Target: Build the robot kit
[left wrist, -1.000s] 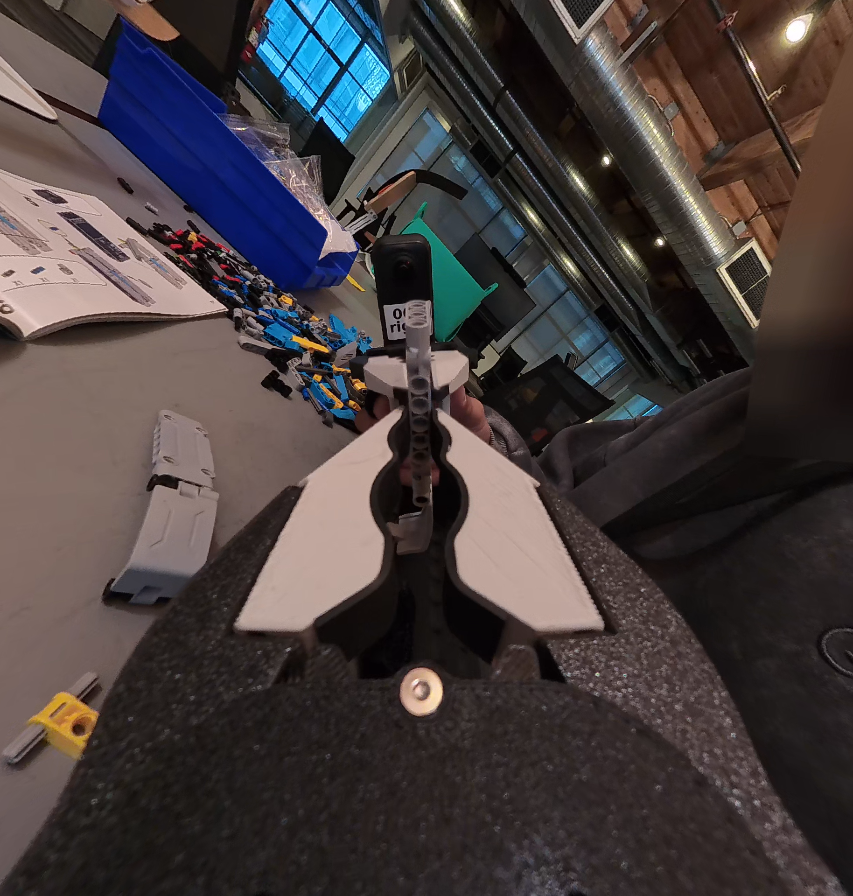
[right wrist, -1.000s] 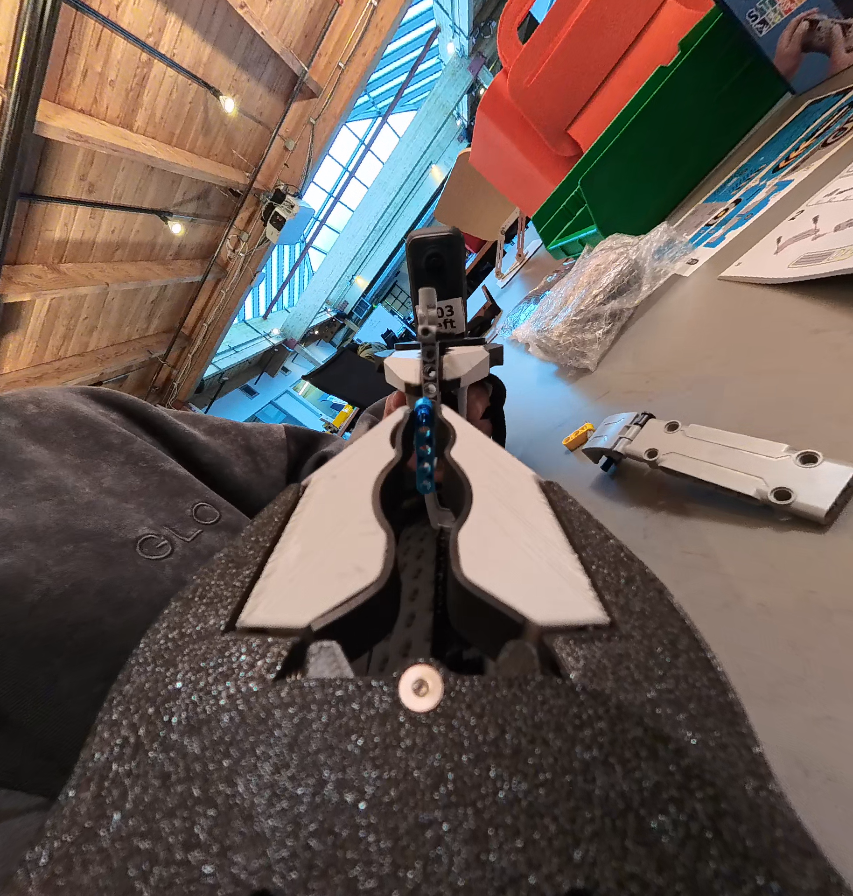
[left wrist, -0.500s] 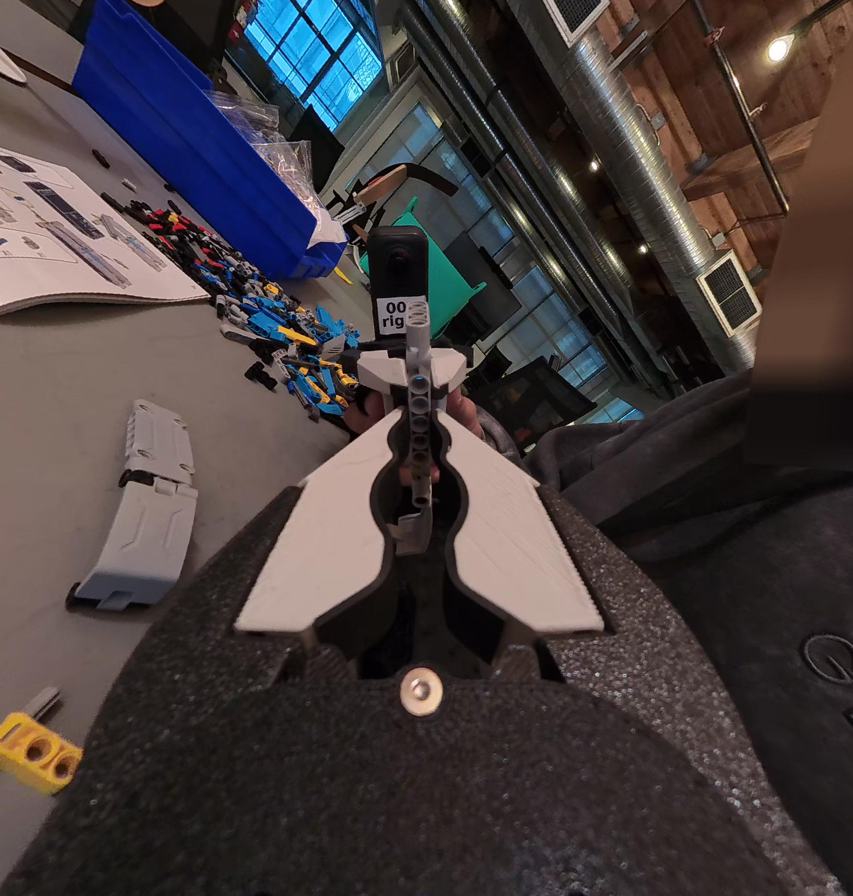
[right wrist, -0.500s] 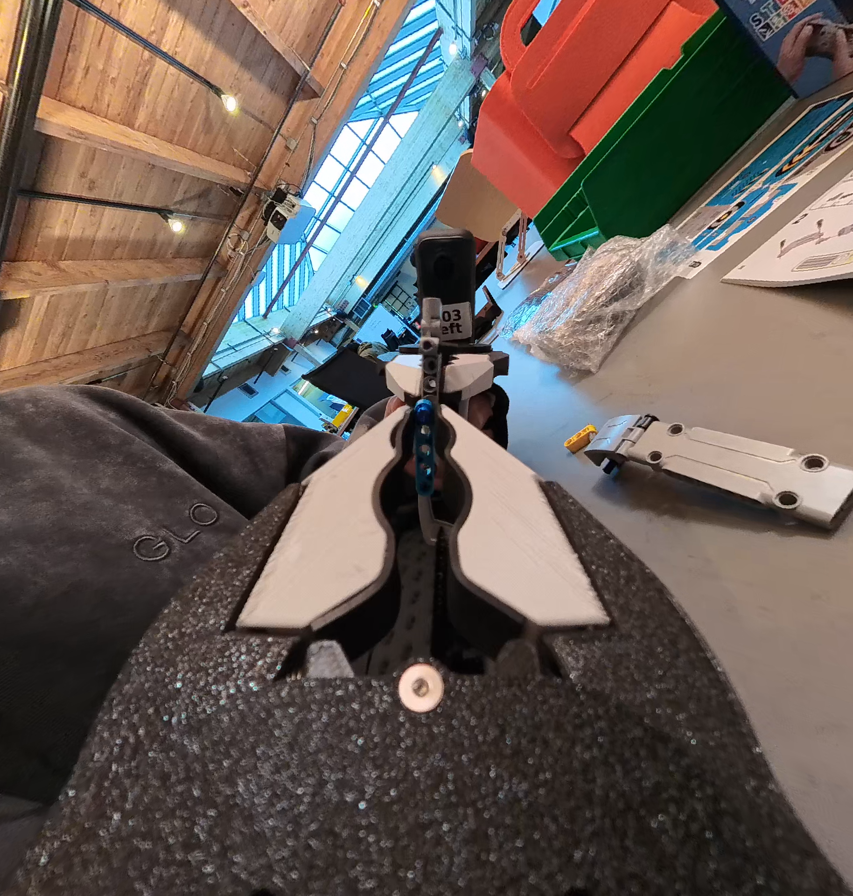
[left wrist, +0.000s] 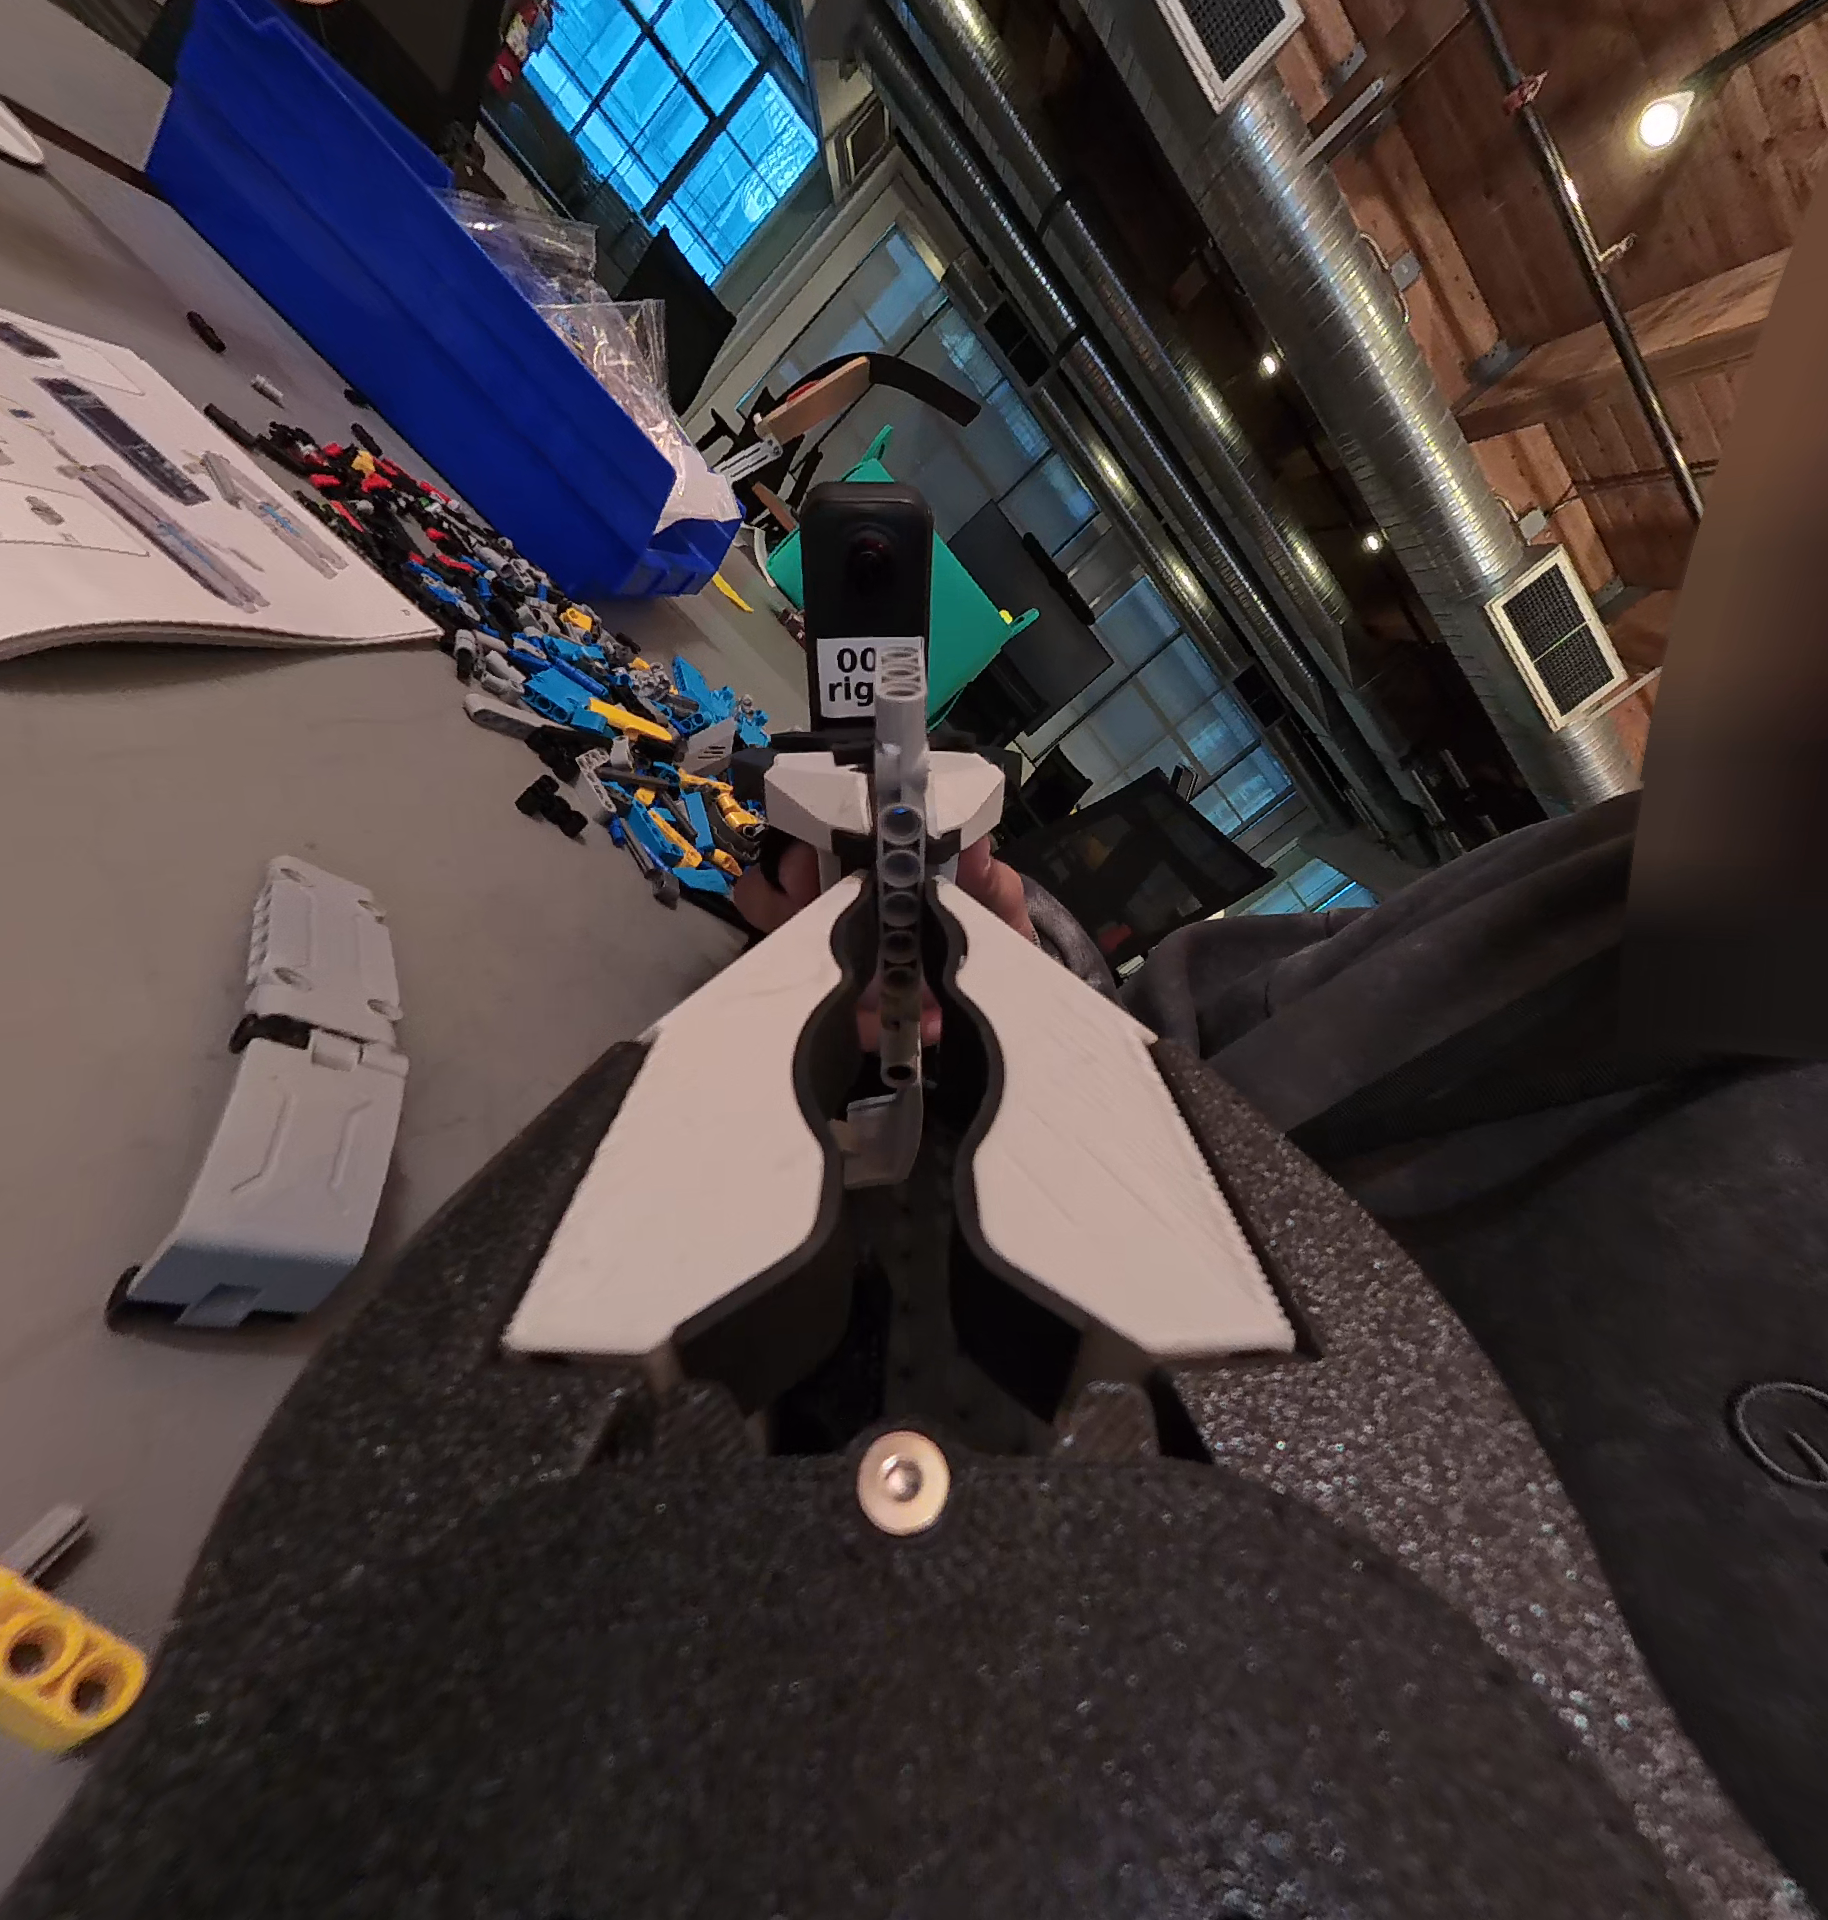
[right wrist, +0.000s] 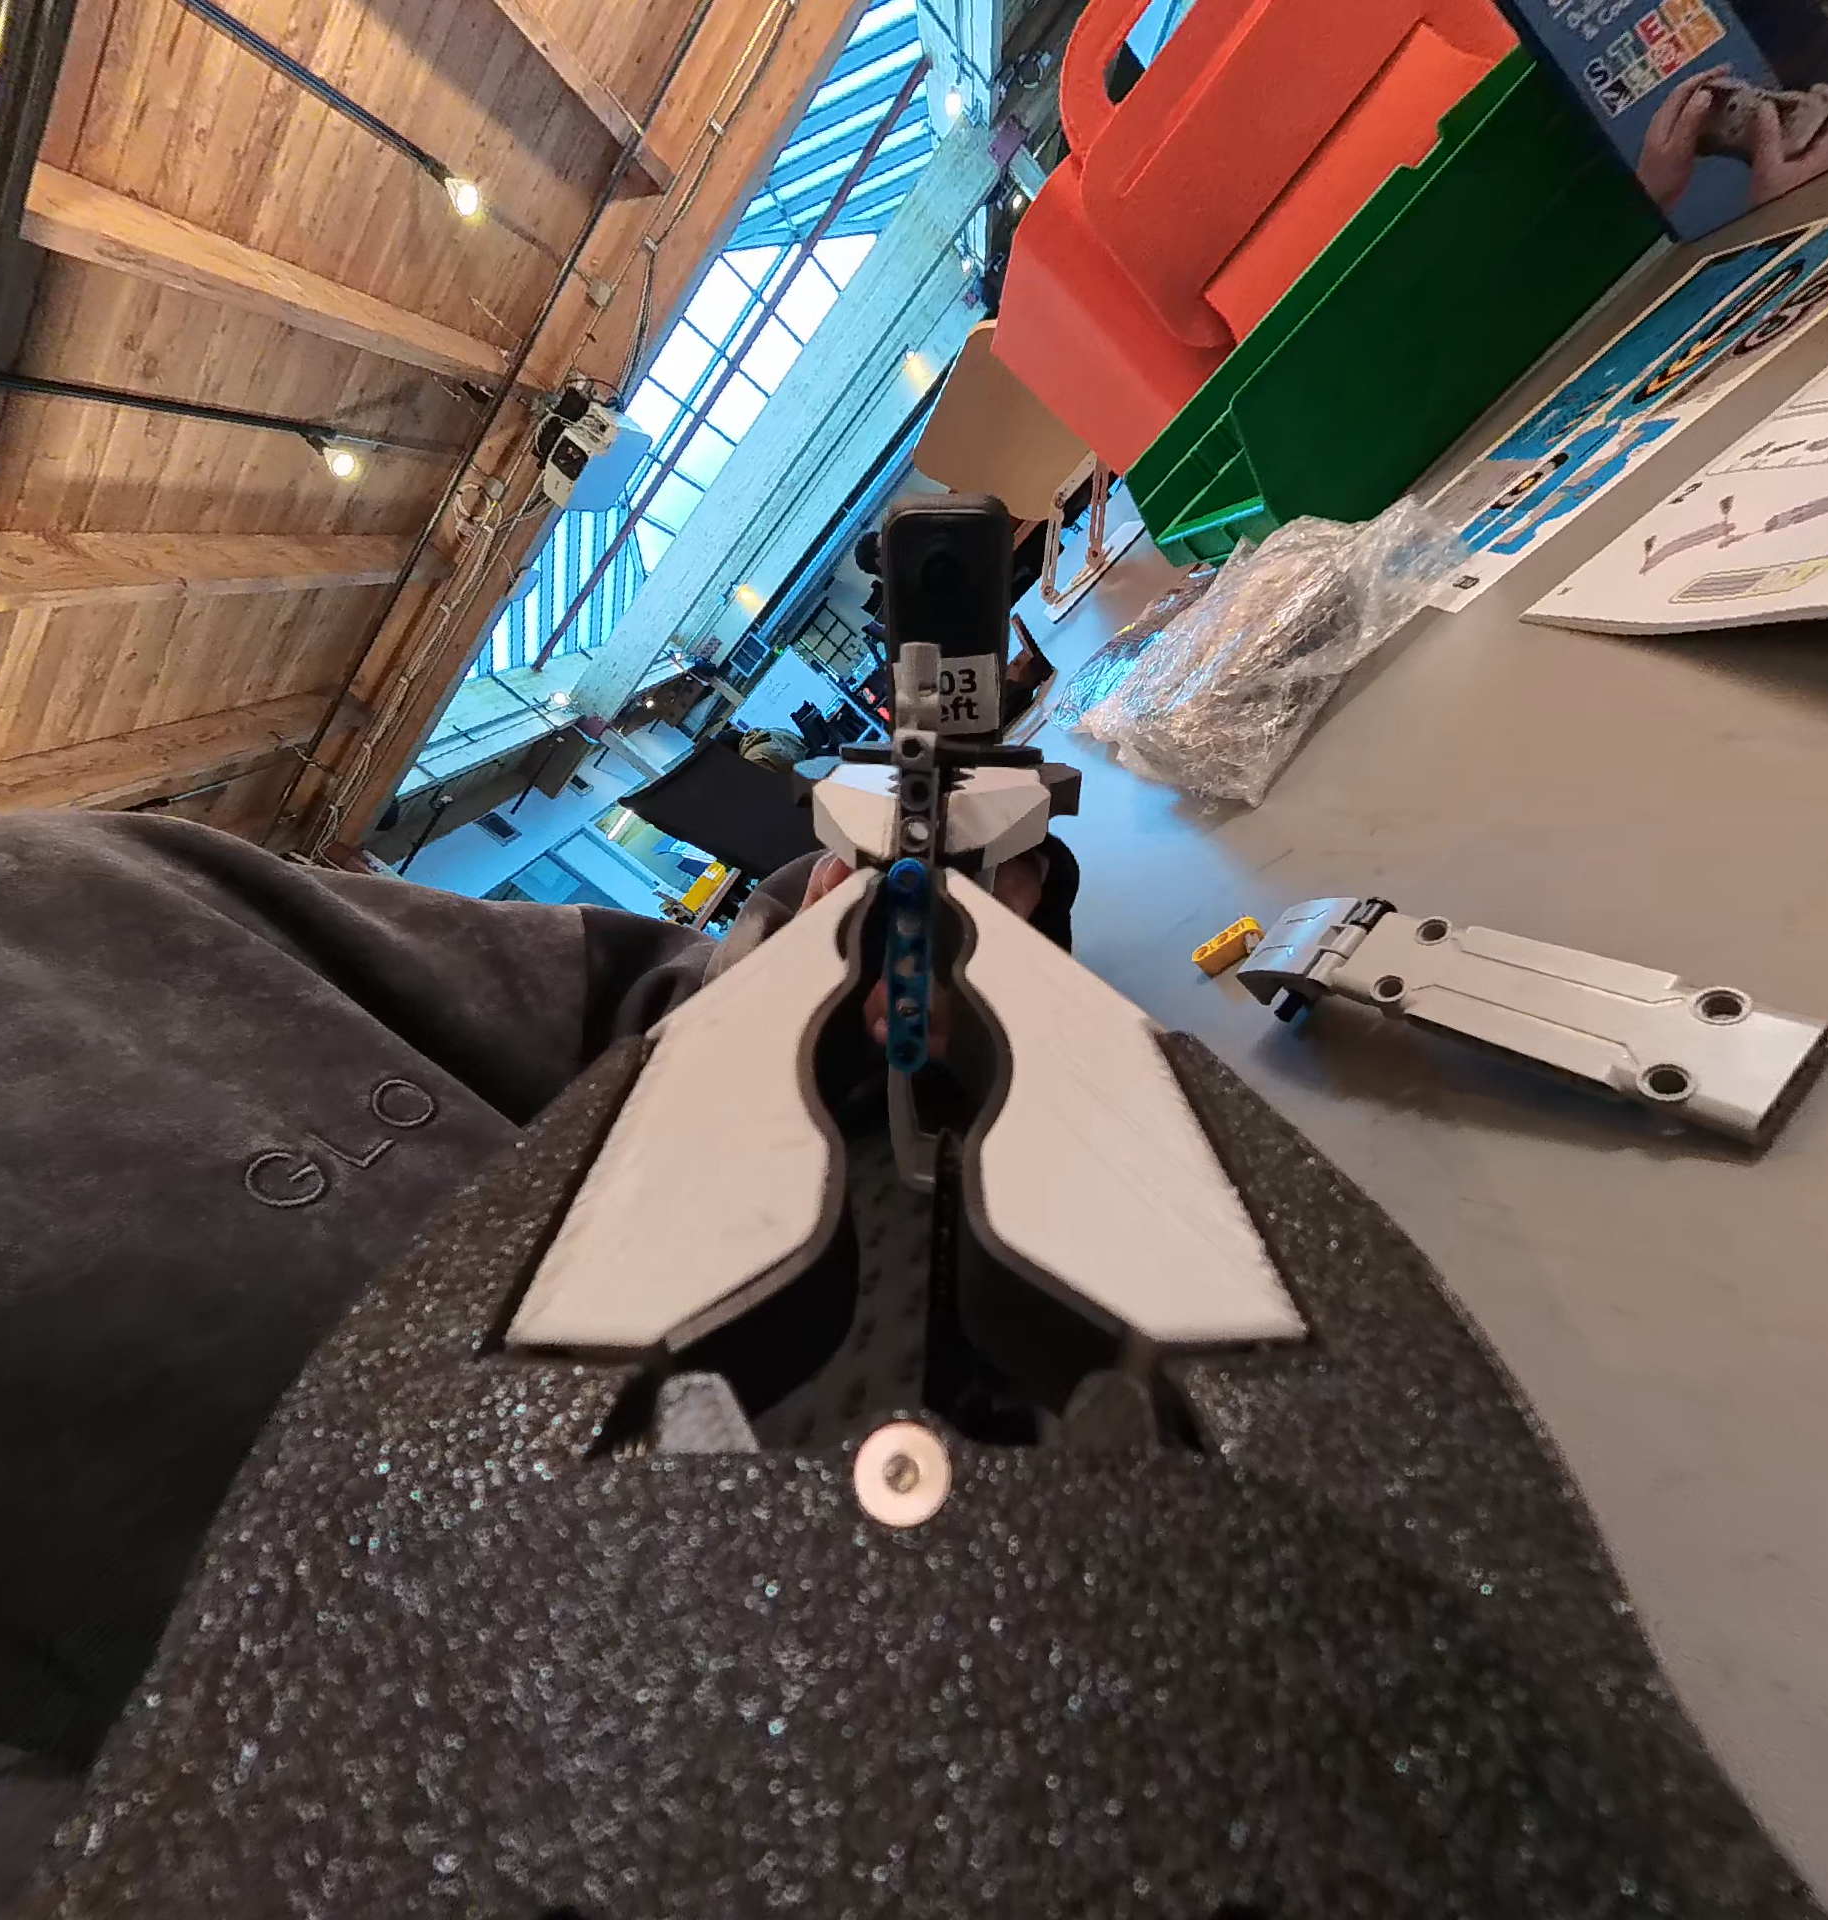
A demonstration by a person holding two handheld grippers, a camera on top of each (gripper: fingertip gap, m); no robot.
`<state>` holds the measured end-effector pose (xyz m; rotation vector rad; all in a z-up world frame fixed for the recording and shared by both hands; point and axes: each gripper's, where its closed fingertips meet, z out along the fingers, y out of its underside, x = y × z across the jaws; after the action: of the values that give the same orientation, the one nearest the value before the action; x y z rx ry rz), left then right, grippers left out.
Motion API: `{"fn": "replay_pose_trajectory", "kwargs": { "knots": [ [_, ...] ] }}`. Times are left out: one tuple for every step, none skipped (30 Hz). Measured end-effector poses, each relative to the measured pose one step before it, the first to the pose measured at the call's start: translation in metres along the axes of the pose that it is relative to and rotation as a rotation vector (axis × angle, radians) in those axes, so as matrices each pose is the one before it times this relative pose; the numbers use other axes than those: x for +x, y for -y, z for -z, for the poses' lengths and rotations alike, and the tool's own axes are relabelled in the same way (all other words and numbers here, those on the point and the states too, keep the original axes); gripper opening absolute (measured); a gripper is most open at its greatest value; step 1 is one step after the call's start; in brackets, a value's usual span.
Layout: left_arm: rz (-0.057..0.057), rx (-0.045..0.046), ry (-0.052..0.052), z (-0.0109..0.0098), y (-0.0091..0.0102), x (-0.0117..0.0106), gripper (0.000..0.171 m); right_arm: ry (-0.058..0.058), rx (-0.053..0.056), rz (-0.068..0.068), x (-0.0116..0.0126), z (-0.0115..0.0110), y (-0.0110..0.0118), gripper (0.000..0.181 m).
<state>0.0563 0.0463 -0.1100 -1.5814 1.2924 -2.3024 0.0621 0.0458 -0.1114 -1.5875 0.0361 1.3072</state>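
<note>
Left gripper (left wrist: 897,914) pinches a long grey holed plastic beam (left wrist: 897,883); right gripper (right wrist: 910,914) pinches its other end, beside a short blue holed strip (right wrist: 904,977). Both raised above the grey table (left wrist: 110,831); pieces seemingly mated.

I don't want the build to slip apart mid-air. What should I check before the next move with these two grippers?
1. Left gripper shut on the grey beam: ok.
2. Right gripper shut on the blue beam: ok.
3. Blue beam fully seated against the grey beam: cannot tell, both views are edge-on.
4. Held parts lifted off the table: ok.
5. Grey hinged panel lying flat, apart from both grippers: ok.
</note>
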Motion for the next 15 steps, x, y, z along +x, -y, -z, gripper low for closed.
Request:
{"fn": "replay_pose_trajectory", "kwargs": {
  "knots": [
    [-0.0077, 0.00176, -0.0001, -0.00084, 0.00026, 0.00069, 0.006, 0.0027, 0.0065, -0.003, -0.00033, 0.00041, 0.00106, 0.006],
    [-0.0064, 0.00182, 0.0052, -0.00072, 0.00038, -0.00029, 0.006, 0.0004, 0.0053, -0.0045, 0.0003, 0.00049, 0.00061, 0.006],
    [-0.0052, 0.00176, 0.0068, -0.00086, 0.00002, -0.00068, 0.006, -0.0031, 0.003, -0.0046, 0.00092, 0.00072, 0.00046, 0.006],
    [-0.0046, 0.00358, -0.0002, -0.00074, 0.00012, 0.00026, 0.006, 0.0022, 0.0018, -0.0038, -0.00002, 0.00043, 0.00023, 0.006],
    [0.0034, 0.00224, -0.0019, -0.00043, 0.00019, 0.00002, 0.006, 0.0016, 0.0021, -0.0016, -0.00026, 0.00035, 0.00033, 0.006],
    [0.0074, -0.00183, 0.0032, -0.00014, -0.00015, -0.0013, 0.006, -0.0098, -0.0012, 0.0047, 0.00111, 0.00018, -0.00021, 0.006],
    [0.0083, -0.00026, -0.0014, -0.00008, -0.00009, -0.00082, 0.006, -0.0108, -0.0013, 0.0085, 0.00097, -0.00001, -0.00012, 0.006],
    [0.0046, -0.00271, -0.009, -0.00021, -0.00055, 0.00086, 0.007, 0.0017, -0.0031, 0.0042, -0.00076, -0.00021, -0.00037, 0.006],
    [0.0011, -0.01192, -0.0043, -0.00098, -0.00191, 0.0006, 0.007, 0.0044, -0.0042, -0.0014, -0.00061, -0.00033, -0.0006, 0.006],
    [-0.0009, -0.02095, 0.0013, -0.00199, -0.00346, 0.00009, 0.007, -0.0047, -0.005, -0.0026, 0.00107, -0.0005, -0.00095, 0.006],
    [-0.003, -0.02055, 0.0001, -0.00247, -0.0033, 0.00043, 0.009, -0.0141, 0.0001, 0.005, 0.00193, -0.00006, -0.00029, 0.006],
    [-0.006, -0.01149, 0.0028, -0.00159, -0.00168, 0.00032, 0.009, -0.0078, -0.0048, 0.0089, 0.00045, -0.00004, -0.00048, 0.006],
    [-0.0113, 0.00645, 0.0168, 0.00023, 0.0009, -0.00169, 0.006, 0.008, -0.0021, 0.0045, -0.00186, -0.00015, 0.0, 0.006],
    [-0.0009, -0.0022, -0.0002, 0.00024, -0.00038, 0.00018, 0.006, 0.0095, -0.0052, -0.0005, -0.00177, -0.00079, -0.00075, 0.007],
    [0.008, 0.00164, -0.0056, 0.00032, -0.00005, 0.00015, 0.006, 0.0029, 0.0003, -0.0004, -0.00031, -0.00021, -0.00017, 0.006]
  ]
}}
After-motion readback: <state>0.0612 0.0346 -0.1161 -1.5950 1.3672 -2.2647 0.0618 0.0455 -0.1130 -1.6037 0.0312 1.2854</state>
